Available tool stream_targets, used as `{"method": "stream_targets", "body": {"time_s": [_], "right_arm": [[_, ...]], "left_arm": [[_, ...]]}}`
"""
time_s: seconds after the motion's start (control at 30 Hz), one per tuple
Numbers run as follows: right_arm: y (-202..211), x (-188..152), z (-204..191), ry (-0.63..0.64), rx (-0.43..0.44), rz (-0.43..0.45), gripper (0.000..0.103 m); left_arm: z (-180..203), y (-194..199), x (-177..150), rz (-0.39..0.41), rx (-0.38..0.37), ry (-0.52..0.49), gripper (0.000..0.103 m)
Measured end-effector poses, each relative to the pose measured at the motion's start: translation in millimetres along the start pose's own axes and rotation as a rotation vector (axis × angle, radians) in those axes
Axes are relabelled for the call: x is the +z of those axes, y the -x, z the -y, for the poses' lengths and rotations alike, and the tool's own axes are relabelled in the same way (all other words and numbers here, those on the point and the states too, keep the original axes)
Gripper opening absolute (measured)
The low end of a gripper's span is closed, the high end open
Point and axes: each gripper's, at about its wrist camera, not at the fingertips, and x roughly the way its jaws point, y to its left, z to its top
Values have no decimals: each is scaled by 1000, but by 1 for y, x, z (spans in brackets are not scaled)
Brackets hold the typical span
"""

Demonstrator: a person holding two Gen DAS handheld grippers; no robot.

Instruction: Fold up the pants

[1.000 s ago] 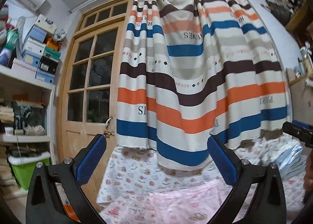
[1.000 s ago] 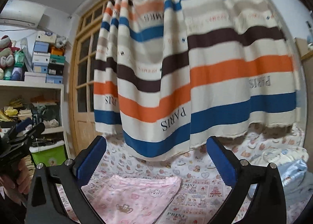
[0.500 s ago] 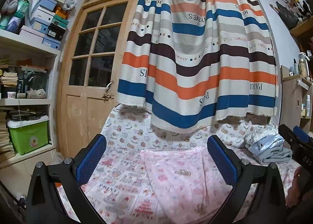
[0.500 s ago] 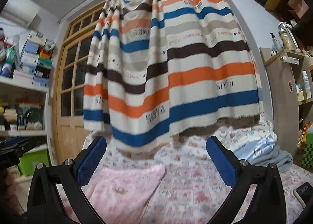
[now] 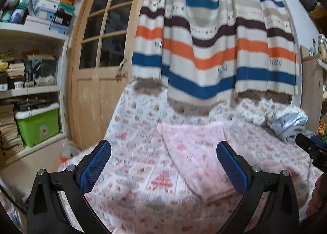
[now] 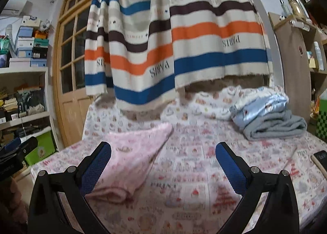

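left hand-held gripper point(image 5: 163, 164): spread, above pink pants point(image 5: 196, 152) | right hand-held gripper point(image 6: 163, 162): spread, empty, over bed point(image 6: 204, 172)

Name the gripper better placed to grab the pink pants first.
Probably the left gripper: the pink pants lie between its open fingers. For the right gripper, also open, they sit off by its left finger.

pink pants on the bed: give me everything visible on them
The pants are pale pink, soft and fleecy-looking, with small printed motifs too blurred to read. They lie flat on the patterned bedsheet, apparently already folded lengthwise into a long strip, with a thick rolled end nearest the cameras. They narrow toward the far end, below the striped curtain. Neither open claw touches them: left, right.
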Motion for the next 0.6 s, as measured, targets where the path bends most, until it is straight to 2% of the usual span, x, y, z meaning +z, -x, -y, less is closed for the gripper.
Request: {"method": "stream_targets", "body": {"time_s": [0.07,0.13,0.37,0.5,0.6], "right_arm": [[-7,-7,2,-42,1,-36,100],[-14,-13,2,-67,49,-77,94],[-49,-34,-19,-82,195,-206,83],[-65,-46,-32,-88,169,-245,80],[-76,-52,-41,-80,184,-274,78]], "left_arm": [[-5,-5,-7,-38,-16,28,102],[-9,-7,-12,-55,-16,42,102],[-5,-3,-22,-35,14,12,102],[-2,-2,-25,-21,40,-10,102],[-1,3,-27,-1,44,-24,102]]}}
